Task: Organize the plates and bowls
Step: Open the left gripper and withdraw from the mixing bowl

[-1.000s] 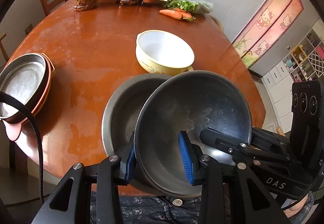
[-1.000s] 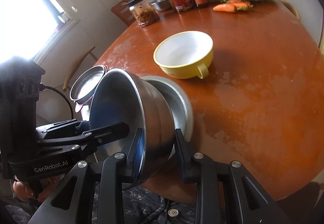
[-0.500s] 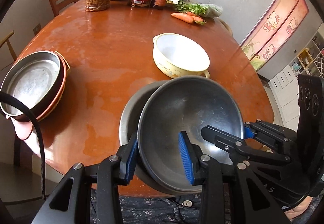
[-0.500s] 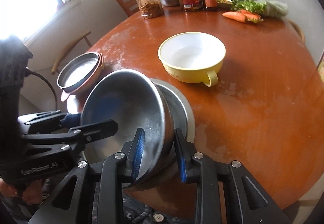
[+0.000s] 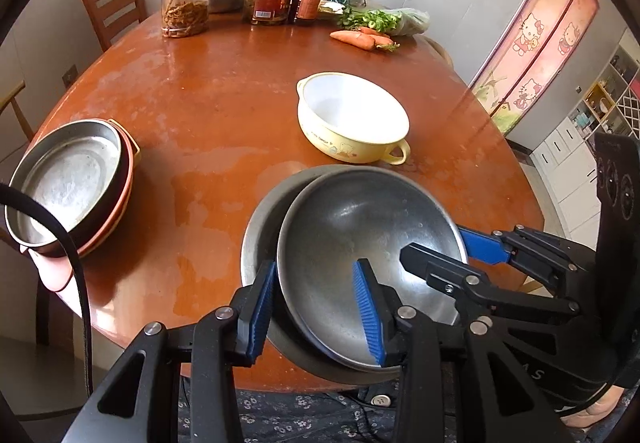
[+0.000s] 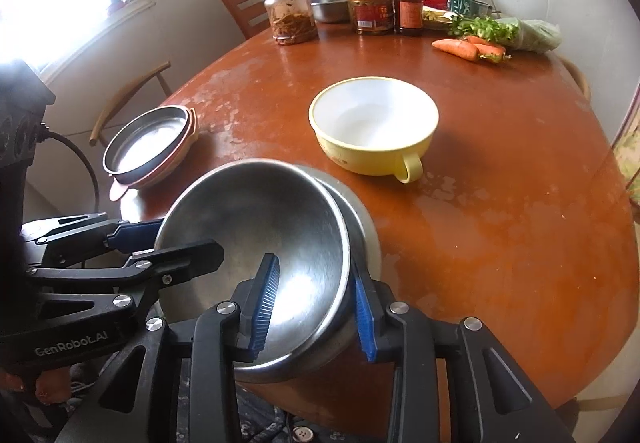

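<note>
Grippers both clamp steel bowl [image 5: 372, 243]: left gripper [image 5: 316, 307] on near rim, right gripper [image 6: 314, 301] on right rim. Bowl sits tilted inside pan [image 5: 260, 231] at table [image 5: 208, 115] edge; yellow bowl [image 5: 352, 115] beyond.

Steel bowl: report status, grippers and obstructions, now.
Left gripper and right gripper both straddle steel bowl rim. Bowl tilted inside second steel bowl. Yellow bowl close beyond, apart.
</note>
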Tool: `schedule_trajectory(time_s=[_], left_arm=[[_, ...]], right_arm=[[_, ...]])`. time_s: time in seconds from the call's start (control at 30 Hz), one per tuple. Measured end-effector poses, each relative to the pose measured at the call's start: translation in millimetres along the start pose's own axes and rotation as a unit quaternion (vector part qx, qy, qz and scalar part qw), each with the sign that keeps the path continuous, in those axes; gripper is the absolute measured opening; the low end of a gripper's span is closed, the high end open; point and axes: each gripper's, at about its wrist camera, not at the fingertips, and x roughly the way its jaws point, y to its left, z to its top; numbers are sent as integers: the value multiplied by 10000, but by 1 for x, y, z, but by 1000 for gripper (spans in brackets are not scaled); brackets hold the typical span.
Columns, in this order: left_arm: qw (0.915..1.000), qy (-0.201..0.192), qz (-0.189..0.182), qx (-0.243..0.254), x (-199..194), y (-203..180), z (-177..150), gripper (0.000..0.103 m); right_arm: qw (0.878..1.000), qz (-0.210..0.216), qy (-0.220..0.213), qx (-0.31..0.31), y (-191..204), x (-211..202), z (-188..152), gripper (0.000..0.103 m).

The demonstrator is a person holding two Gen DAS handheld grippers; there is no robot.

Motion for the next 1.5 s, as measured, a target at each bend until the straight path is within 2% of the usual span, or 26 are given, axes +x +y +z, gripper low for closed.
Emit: schedule_trajectory(time_s=[0.17,0.6,0.7,1.17,1.5], left_arm=[[9999,-157,46,43,-7,-1,2,39],[9994,-301,142,96,-17,-5,2,40],[9990,-373,227,134,-20,-8,2,41],[9970,-596,450,207,-32,-20,4,46],[9937,-801,637,447,-34,-38,22,50]], right_arm=[[9999,-30,-163,-19,2,-7,1,43],[9992,-12,-393,-47,3,-19,-1,44],[9989,14,-467,-40,2,-22,-1,52],[9966,184,-805,76,-7,-41,-6,56],[9928,-51,-1192,57,-18,-60,1,58]])
